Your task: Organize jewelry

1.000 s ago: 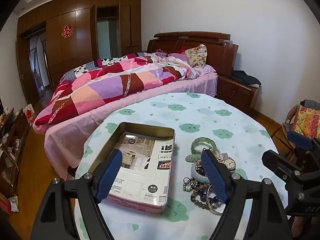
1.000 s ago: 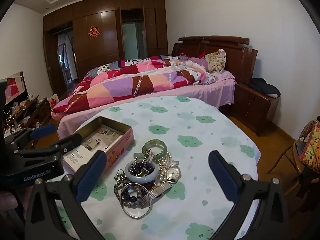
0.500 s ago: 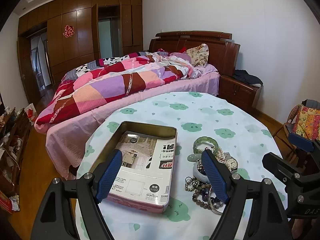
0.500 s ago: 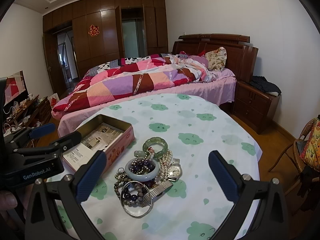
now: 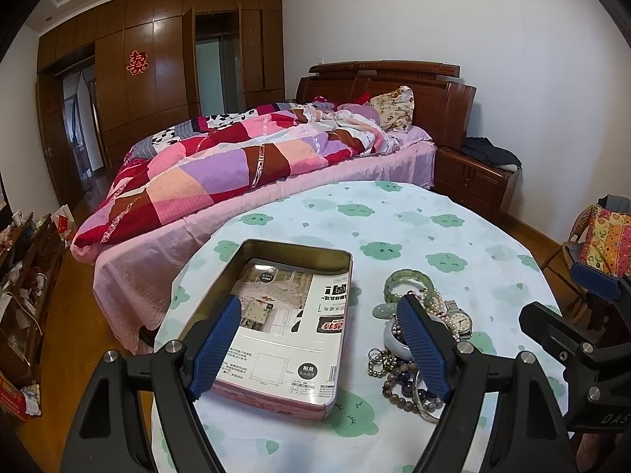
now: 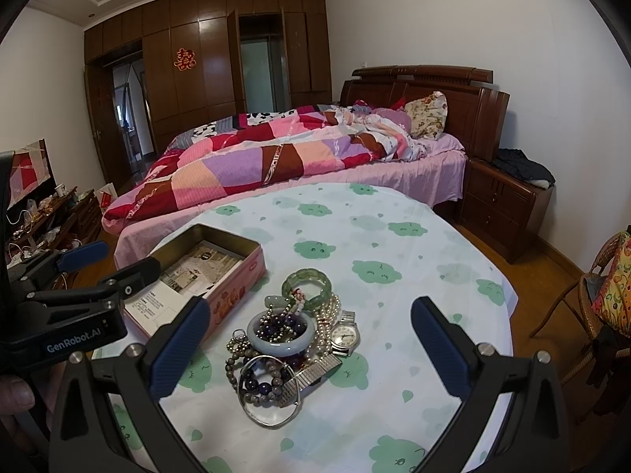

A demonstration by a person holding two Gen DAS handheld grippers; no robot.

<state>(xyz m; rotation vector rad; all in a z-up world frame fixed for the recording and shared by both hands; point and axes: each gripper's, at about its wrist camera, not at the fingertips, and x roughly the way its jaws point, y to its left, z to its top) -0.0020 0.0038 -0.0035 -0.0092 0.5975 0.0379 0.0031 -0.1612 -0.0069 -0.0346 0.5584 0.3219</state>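
Blue ribbed pads line both tools, and each stands spread wide with nothing between its fingers: the left gripper (image 5: 319, 345) hovers above the near end of the tin box (image 5: 276, 327), while the right gripper (image 6: 309, 349) frames the jewelry pile (image 6: 292, 339) from above without touching it. Only the right wrist view shows the pile whole: a thin silver bangle (image 6: 269, 392) nearest, dark beaded bracelets (image 6: 256, 382) lying across it, a pale jade bangle (image 6: 282, 335) filled with purple beads, a wristwatch (image 6: 345, 335) with a metal stretch band just beside it to the right, pearl strands (image 6: 329, 315), and a green jade bracelet (image 6: 307, 285) at the far edge. In the left wrist view the right finger hides much of that heap, but the box interior is plain there: open, lidless, lined with a printed paper sheet (image 5: 292, 323) and holding no jewelry. The right wrist view alone catches the box's pink outer wall and a thumb (image 6: 15, 396) at the lower left. Box and pile sit side by side, just apart, on a round table (image 6: 394, 236) under a white cloth with green cloud prints. Beyond lies a bed (image 5: 244, 165) with a patchwork quilt, then a wooden headboard and wardrobe wall.
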